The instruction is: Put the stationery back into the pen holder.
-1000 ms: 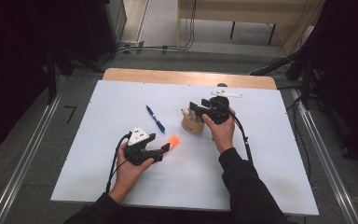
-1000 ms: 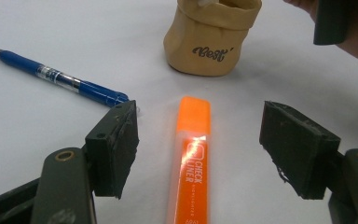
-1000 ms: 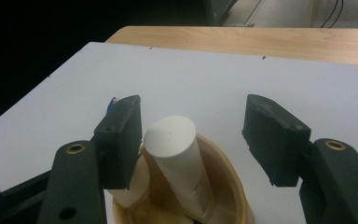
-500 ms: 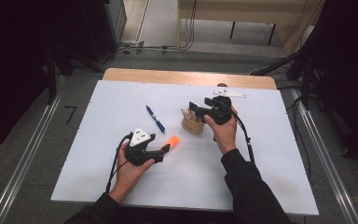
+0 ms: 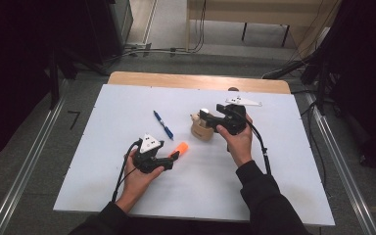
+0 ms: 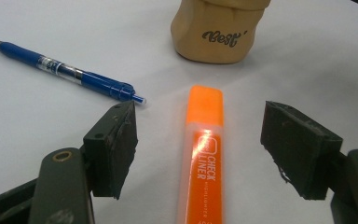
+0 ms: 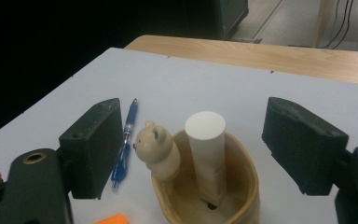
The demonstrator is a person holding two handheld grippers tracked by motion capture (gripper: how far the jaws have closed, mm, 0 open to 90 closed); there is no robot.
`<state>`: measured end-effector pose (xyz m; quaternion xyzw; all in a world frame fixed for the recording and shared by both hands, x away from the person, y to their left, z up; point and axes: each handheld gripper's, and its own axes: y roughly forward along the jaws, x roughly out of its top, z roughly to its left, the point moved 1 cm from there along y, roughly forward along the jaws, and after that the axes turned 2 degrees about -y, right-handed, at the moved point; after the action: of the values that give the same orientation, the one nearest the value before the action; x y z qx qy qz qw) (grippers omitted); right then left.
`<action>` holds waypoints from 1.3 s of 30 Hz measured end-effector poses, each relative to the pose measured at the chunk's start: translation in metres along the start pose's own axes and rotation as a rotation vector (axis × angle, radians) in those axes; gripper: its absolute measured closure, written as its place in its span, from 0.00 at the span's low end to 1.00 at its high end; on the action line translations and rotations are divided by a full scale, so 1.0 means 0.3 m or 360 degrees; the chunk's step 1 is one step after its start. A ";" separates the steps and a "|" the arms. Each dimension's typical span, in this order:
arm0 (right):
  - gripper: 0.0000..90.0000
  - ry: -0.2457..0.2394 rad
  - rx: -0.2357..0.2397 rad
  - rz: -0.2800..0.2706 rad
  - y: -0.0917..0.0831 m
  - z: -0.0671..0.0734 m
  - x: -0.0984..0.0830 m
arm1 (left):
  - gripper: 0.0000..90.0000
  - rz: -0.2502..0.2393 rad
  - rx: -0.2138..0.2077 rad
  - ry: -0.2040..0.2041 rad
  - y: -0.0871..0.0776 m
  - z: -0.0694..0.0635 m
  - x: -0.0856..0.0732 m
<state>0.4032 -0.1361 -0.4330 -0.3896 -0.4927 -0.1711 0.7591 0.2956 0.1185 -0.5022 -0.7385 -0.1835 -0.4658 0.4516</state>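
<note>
An orange highlighter [image 6: 205, 140] lies flat on the white table between the open jaws of my left gripper [image 6: 200, 135], and neither pad touches it. From above, the highlighter [image 5: 178, 148] pokes out ahead of the left gripper [image 5: 169, 159]. A tan wooden holder [image 7: 242, 186] with a small bear figure [image 7: 158, 149] has a white stick [image 7: 207, 149] standing upright in it. My right gripper [image 7: 200, 140] straddles the stick. Its jaws have just been opening, and the pads are clear of the stick. A blue pen [image 5: 163, 125] lies left of the holder [image 5: 200, 129].
The white tabletop [image 5: 274, 166] has a bare wooden strip [image 5: 196, 81] along its far edge. Cables trail from both grippers toward the person. Dark floor and metal rails [image 5: 24, 171] flank the table.
The right hand has shifted slightly at the holder, and its jaws stand wider around the white stick. The left gripper and the highlighter have stayed where they were.
</note>
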 end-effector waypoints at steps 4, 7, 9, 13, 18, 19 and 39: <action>0.21 0.0001 -0.0001 0.0000 -0.014 -0.003 -0.012 | 0.31 0.0008 0.0007 0.0001 0.006 0.000 -0.002; 0.21 -0.0007 -0.0003 -0.0001 -0.029 -0.003 -0.021 | 0.31 0.0013 0.0006 0.0006 0.008 0.000 -0.003; 0.20 -0.0015 0.0000 -0.0011 -0.044 -0.001 -0.026 | 0.31 0.0013 0.0008 0.0006 0.009 0.000 -0.003; 0.20 -0.0052 -0.0003 -0.0015 -0.068 0.007 -0.037 | 0.31 0.0015 0.0008 0.0008 0.010 0.000 -0.003; 0.20 -0.0085 0.0004 -0.0014 -0.097 0.020 -0.054 | 0.31 0.0016 0.0009 0.0009 0.010 -0.002 -0.004; 0.20 -0.0088 0.0007 -0.0017 -0.103 0.021 -0.057 | 0.31 0.0014 0.0011 0.0007 0.011 -0.002 -0.004; 0.20 -0.0062 -0.0048 0.0004 -0.158 -0.024 -0.116 | 0.31 0.0027 0.0009 0.0016 0.023 -0.006 -0.007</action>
<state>0.3611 -0.1760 -0.4451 -0.4048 -0.5044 -0.1700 0.7435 0.2985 0.1136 -0.5071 -0.7365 -0.1763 -0.4652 0.4584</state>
